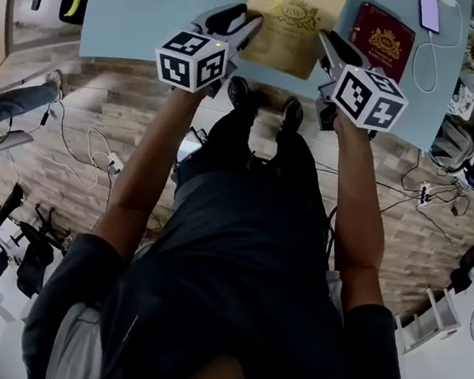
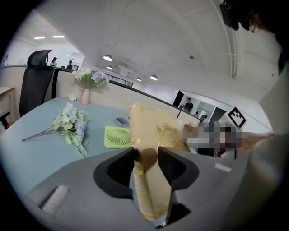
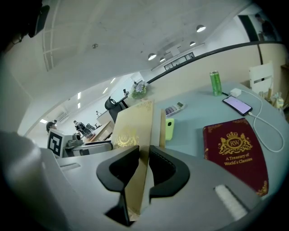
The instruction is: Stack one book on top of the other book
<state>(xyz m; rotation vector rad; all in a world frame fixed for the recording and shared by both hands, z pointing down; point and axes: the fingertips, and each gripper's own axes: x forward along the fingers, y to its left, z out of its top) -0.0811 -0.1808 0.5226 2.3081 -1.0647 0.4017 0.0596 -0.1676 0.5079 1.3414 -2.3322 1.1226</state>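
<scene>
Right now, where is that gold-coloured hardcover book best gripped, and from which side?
By its opposite side edges, one gripper from each side. The left gripper is shut on the left edge of the gold-coloured hardcover book, the right gripper on its right edge. The book is broad but thin, so an edge fits between jaws, and two holds probably stop it tipping.

bright ceiling lights, fisheye edges, dark corners.
</scene>
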